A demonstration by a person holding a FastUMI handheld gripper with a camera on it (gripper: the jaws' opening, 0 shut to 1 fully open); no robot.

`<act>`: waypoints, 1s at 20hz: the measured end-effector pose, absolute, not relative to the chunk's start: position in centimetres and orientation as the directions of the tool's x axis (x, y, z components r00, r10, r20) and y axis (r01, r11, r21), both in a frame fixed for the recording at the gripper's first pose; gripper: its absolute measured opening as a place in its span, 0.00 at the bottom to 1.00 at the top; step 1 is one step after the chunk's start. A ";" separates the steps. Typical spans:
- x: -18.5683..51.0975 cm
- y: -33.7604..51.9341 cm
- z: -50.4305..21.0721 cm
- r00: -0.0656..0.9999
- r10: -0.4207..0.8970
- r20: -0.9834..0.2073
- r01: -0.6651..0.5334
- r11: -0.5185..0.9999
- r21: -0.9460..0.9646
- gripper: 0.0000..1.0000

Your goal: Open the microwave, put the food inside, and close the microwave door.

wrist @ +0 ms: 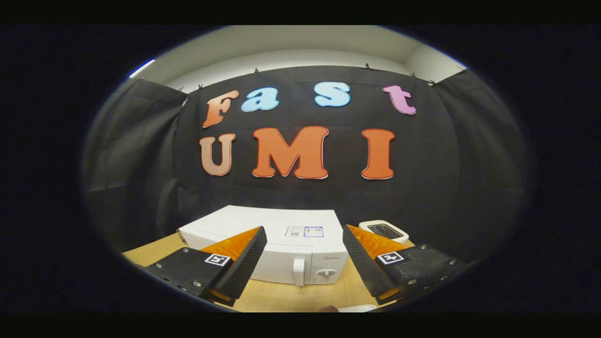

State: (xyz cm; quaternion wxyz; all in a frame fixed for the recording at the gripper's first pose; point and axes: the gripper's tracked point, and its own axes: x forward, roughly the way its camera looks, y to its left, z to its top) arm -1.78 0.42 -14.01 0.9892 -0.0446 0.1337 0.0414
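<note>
Door's not open yet, so step one.

The gripper [300, 258] is spread wide, holding nothing. The boxy white microwave [277, 244] sits shut on the wooden table [281, 295] just ahead; next I'd reach its vertical white door handle [298, 272].

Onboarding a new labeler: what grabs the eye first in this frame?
The white microwave on the wooden table, door shut, sits just ahead of the open gripper, its door handle showing between the two fingers. Beyond the right finger, beside the microwave, lies a small white device with a dark screen.
</note>
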 end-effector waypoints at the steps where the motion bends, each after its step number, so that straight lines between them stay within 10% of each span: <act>1: -1.9 0.1 -15.2 0.955 0.067 -0.288 -0.094 0.992 -0.081 0.98; 13: 0.3 0.0 -29.2 0.891 0.048 -0.452 -0.089 0.994 -0.069 0.97; 20: 1.3 1.8 -32.0 0.897 0.089 -0.433 -0.133 0.988 -0.072 0.69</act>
